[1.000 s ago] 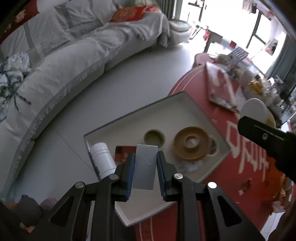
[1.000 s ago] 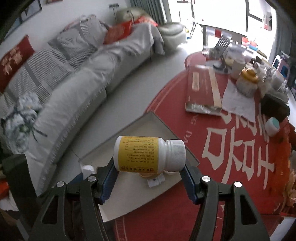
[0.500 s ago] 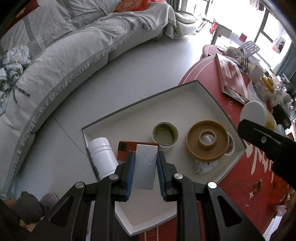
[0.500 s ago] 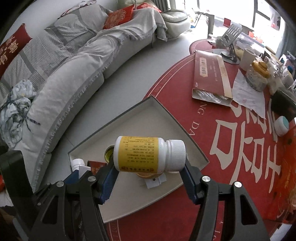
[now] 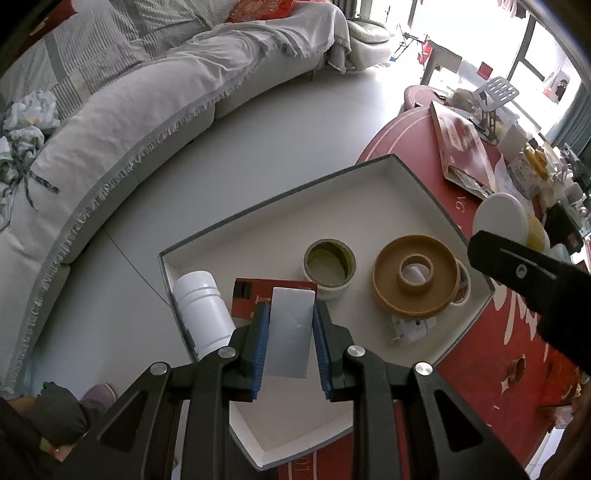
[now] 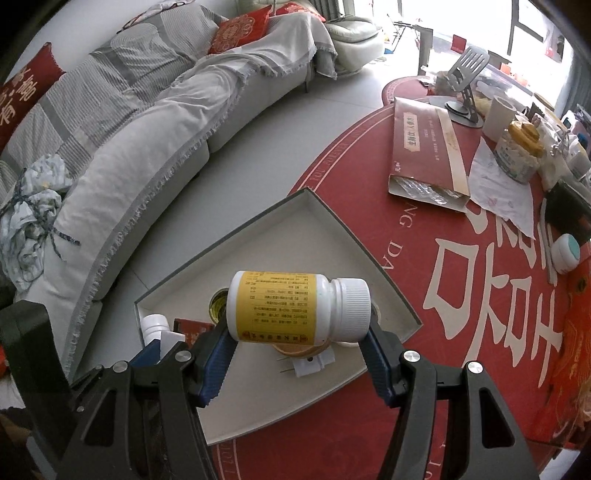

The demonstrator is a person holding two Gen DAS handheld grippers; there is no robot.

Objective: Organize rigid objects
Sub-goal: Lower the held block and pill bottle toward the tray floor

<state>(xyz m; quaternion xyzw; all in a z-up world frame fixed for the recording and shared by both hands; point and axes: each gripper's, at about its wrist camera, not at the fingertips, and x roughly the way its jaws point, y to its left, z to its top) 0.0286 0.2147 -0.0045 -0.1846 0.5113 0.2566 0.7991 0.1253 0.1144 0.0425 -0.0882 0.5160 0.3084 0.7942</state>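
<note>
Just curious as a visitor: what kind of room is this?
Most likely a home living room: a long grey sofa with red cushions, and a round table with a red cloth cluttered with household things.

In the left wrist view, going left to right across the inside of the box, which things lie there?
White bottle → red card → green tape roll → brown tape ring. The white plug sits below the brown ring, so I leave it out of the order.

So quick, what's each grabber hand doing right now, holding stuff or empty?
Left gripper: shut on a flat grey-white block.
Right gripper: shut on a white pill bottle with a yellow label, held sideways.
</note>
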